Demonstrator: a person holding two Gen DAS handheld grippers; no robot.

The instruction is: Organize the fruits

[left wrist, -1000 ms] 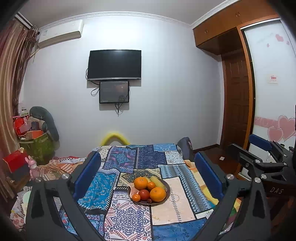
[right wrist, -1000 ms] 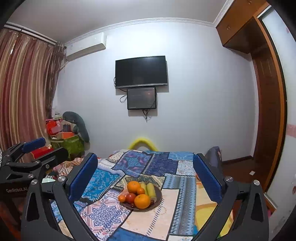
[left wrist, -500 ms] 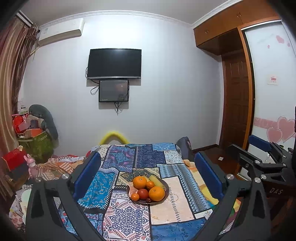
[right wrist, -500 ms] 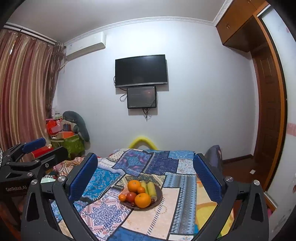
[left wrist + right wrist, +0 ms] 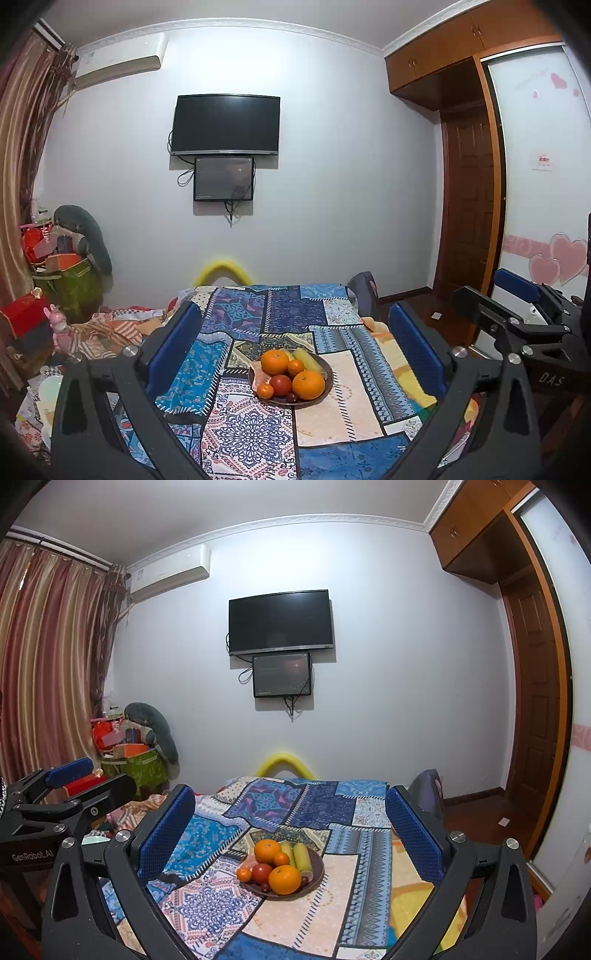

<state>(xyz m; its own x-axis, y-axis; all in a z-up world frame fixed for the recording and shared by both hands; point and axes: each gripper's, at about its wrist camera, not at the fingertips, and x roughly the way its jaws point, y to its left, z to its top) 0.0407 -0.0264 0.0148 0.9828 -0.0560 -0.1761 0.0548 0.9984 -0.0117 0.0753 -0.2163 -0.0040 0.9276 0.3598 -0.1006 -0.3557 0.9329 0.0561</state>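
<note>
A dark brown plate (image 5: 325, 387) (image 5: 317, 878) sits in the middle of a table under a patchwork cloth (image 5: 332, 413) (image 5: 295, 915). It holds two large oranges (image 5: 308, 385) (image 5: 284, 879), small tangerines (image 5: 295, 367), a red tomato (image 5: 280, 384) (image 5: 262, 872), pale green long fruits (image 5: 307, 360) (image 5: 302, 856) and dark grapes (image 5: 291, 397). My left gripper (image 5: 295, 334) is open and empty, well short of the plate. My right gripper (image 5: 291, 814) is open and empty too. Each gripper shows at the edge of the other's view.
A TV (image 5: 226, 125) and a small screen hang on the far wall. A cluttered pile with a green box (image 5: 70, 284) stands at left by the curtain. A wooden door (image 5: 469, 199) and wardrobe are at right. A yellow arch (image 5: 223, 267) rises behind the table.
Both views have tilted up very slightly, so the plate sits a touch lower in each. Both grippers stay open and empty.
</note>
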